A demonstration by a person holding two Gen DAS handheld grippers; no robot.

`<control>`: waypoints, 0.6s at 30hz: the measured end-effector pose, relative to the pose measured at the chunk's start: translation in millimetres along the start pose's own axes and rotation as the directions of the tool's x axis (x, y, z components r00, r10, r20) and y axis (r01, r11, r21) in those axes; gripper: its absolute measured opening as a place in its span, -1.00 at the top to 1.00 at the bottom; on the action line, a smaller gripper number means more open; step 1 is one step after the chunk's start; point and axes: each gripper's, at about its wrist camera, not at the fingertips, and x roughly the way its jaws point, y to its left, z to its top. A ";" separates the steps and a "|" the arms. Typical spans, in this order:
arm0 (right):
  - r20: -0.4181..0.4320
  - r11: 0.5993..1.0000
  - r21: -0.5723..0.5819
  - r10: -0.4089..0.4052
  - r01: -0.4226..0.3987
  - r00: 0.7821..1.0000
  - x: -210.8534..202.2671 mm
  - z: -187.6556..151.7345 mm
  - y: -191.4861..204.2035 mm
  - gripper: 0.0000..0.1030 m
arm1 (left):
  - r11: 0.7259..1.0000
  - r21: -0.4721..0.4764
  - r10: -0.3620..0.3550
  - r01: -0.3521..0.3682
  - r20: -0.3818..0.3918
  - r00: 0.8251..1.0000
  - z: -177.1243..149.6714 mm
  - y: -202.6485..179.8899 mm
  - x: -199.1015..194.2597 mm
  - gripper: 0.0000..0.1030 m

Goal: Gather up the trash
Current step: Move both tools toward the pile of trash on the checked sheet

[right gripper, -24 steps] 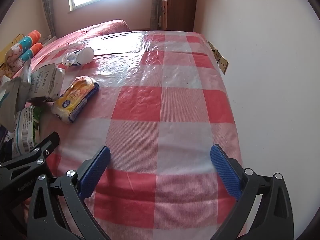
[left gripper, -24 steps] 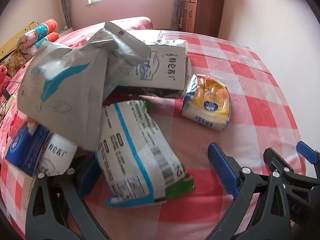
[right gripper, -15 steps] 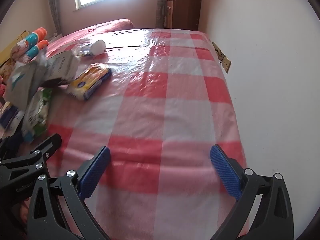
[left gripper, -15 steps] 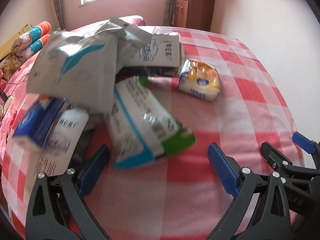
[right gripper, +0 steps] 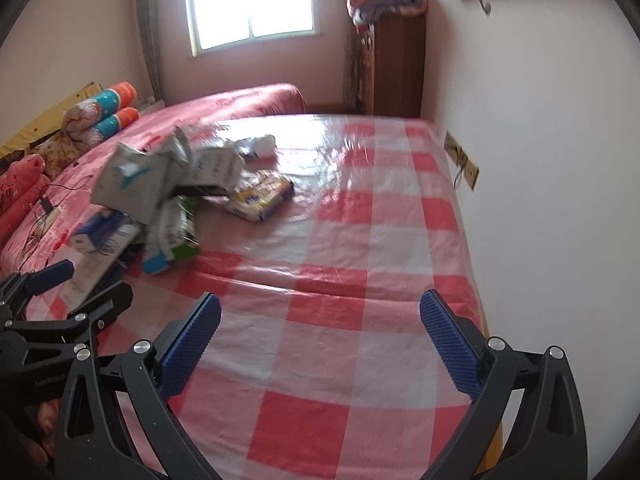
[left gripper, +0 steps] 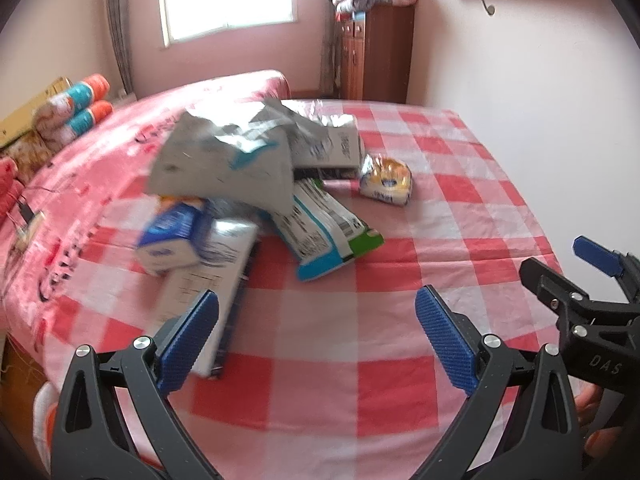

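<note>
A pile of trash lies on the red-checked table [left gripper: 360, 360]: a crumpled grey bag [left gripper: 224, 160] on top, a white and blue wrapper with a green end [left gripper: 328, 232], a blue carton [left gripper: 172, 236], a flat white box [left gripper: 208, 292], a milk carton [left gripper: 336, 144] and a yellow packet [left gripper: 386, 180]. My left gripper [left gripper: 316, 336] is open and empty, well back from the pile. My right gripper [right gripper: 320, 344] is open and empty over bare cloth, to the right of the pile [right gripper: 160, 192]. The yellow packet [right gripper: 260, 196] also shows in the right wrist view.
A wall [right gripper: 540, 160] runs along the table's right edge, with a socket [right gripper: 464, 160]. A pink bed [left gripper: 100, 140] with pillows [left gripper: 76, 112] lies left of the table. A wooden cabinet [left gripper: 376, 52] stands at the back. A small white object [right gripper: 262, 145] lies beyond the pile.
Both grippers have pulled back and up from the table, so the pile looks smaller and farther. Both stay open. The pile has not visibly changed.
</note>
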 end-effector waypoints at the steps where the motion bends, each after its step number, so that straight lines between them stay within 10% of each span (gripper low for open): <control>1: 0.010 1.000 -0.003 0.005 -0.005 1.000 -6.4 -1.2 2.3 -0.92 | 1.000 -0.003 0.007 -0.007 0.012 1.000 -0.5 3.1 -7.5 -0.92; 18: 0.183 0.999 0.009 -0.034 0.033 0.983 -87.3 7.9 29.0 -0.92 | 0.998 -0.067 0.017 -0.009 0.118 0.993 -11.8 43.2 -79.8 -0.92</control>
